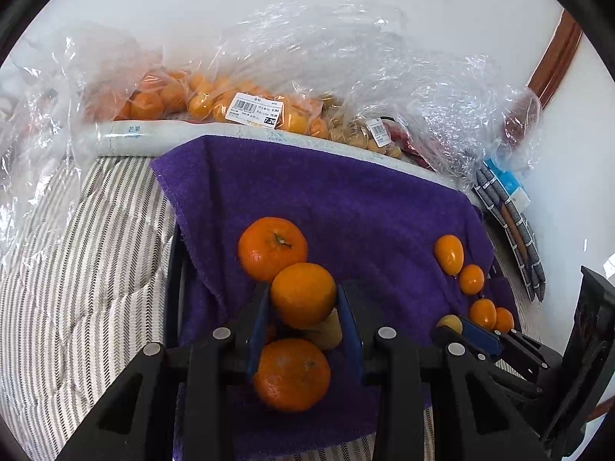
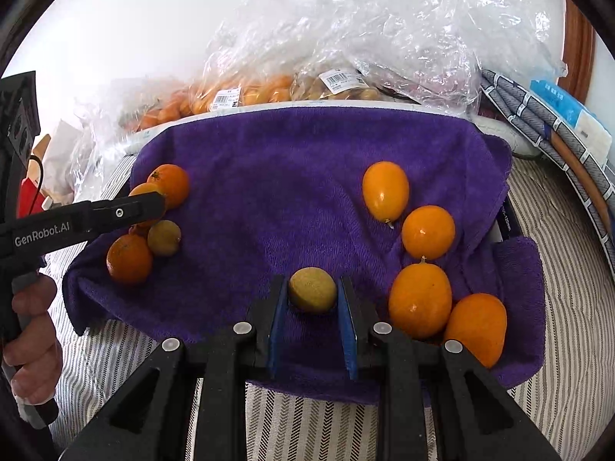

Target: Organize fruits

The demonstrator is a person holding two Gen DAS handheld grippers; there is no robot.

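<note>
The left gripper [image 1: 303, 299] has its jaws clamped on a mandarin [image 1: 303, 295] near the purple towel's [image 1: 346, 199] left edge, beside two others. The right gripper [image 2: 312, 294] grips a small brownish fruit [image 2: 312, 289] at the near edge, kumquats [image 2: 419, 299] just right of it.

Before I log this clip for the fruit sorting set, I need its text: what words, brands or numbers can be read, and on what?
"GenRobot.AI": white print on the left gripper's black arm.
"7.29", roughly: bold price on the barcode label of the bag of orange fruit; its fine print is too small.
Label on the bag of brown fruit: unreadable.
Blue characters on the white box edge: too blurred.
</note>
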